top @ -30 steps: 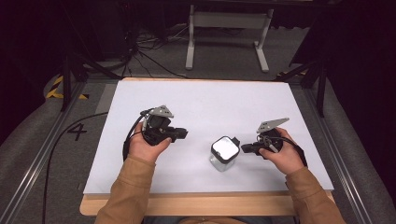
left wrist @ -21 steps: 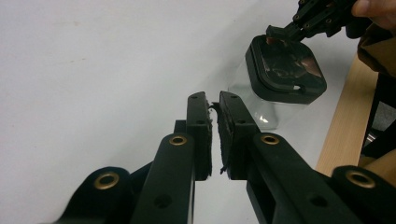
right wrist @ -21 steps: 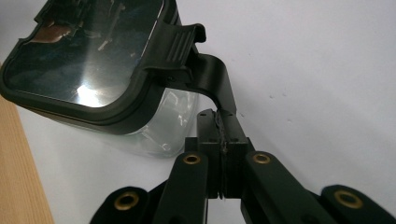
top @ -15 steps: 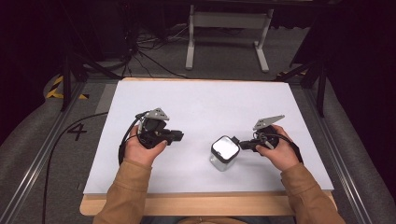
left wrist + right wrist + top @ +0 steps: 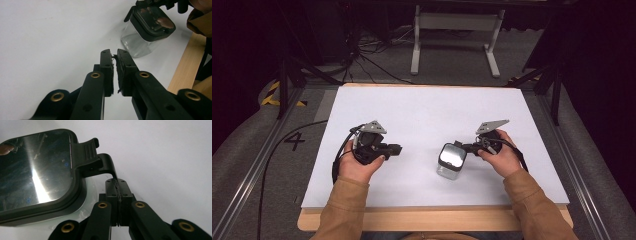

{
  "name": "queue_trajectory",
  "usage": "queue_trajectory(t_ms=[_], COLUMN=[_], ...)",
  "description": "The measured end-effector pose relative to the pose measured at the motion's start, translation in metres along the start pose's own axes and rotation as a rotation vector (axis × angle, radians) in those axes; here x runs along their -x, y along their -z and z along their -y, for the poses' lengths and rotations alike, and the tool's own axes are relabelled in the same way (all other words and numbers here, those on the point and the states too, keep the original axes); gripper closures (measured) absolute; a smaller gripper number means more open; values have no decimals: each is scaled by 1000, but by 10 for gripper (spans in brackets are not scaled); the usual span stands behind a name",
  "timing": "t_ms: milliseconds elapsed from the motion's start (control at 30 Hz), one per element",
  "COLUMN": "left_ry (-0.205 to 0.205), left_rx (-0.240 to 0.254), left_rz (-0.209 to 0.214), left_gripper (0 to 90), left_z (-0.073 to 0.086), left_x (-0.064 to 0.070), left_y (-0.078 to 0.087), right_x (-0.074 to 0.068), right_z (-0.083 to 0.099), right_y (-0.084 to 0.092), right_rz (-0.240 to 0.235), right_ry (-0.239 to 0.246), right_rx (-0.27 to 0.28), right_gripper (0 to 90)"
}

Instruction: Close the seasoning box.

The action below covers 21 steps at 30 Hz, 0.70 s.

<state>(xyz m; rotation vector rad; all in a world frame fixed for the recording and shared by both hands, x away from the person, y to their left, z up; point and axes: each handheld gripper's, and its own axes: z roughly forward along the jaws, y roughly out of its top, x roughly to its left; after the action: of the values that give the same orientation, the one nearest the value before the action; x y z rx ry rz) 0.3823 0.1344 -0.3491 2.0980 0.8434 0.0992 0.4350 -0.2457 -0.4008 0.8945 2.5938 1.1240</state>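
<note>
From my seat at the near edge, I have the right gripper at about four o'clock on the white table, its jaws pinched tight on the black latch tab that sticks out from the lid of the clear container. In the right gripper view the tab's thin end disappears between the two pads with no gap visible — a firm hold, as far as I can judge. The container stands upright just left of that gripper, near the table's centre and a little toward me; its glossy dark lid sits flat on top, and I can make out nothing inside through the clear wall. My left gripper rests at about eight o'clock, well apart from the container, its jaws nearly together with only a sliver of light between the pads and holding nothing. From its own view the container lies ahead at roughly one o'clock. I read the step in hand as working the latch to open the lid. The next move, I think, calls for lifting the tab upward and away from the body — and because the container looks light, the left gripper may need to come across and steady the clear wall, or the whole thing may tip.
</note>
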Motion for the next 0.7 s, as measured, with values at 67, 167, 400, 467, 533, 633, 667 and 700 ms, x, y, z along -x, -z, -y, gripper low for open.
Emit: queue_trajectory(t_ms=[67, 167, 400, 467, 533, 633, 667, 700], left_ry=[-1, -8, -50, -74, -88, -112, -119, -124], left_rx=[-8, -23, -64, -78, -96, -117, -121, -128], left_rz=[-3, -1, 40, 60, 80, 101, 105, 107], left_gripper=[839, 845, 865, 871, 873, 877, 879, 881], left_z=[1, 0, -13, -18, -21, -25, -27, -27], left_x=[0, 1, 4, 6, 8, 11, 11, 12], left_y=[-1, -7, -32, -45, -56, -71, -76, -82], right_x=[1, 1, 3, 5, 7, 11, 11, 12], right_z=[0, 0, 11, 16, 23, 33, 35, 38], right_y=[-2, -1, 31, 42, 55, 70, 74, 77], right_rz=[-2, -6, 34, 45, 69, 96, 103, 112], right_ry=[2, -2, -49, -74, -93, -122, -132, -137], right_rx=[3, 4, 33, 48, 61, 81, 81, 87], right_gripper=[900, 900, 900, 900, 900, 900, 900, 900])
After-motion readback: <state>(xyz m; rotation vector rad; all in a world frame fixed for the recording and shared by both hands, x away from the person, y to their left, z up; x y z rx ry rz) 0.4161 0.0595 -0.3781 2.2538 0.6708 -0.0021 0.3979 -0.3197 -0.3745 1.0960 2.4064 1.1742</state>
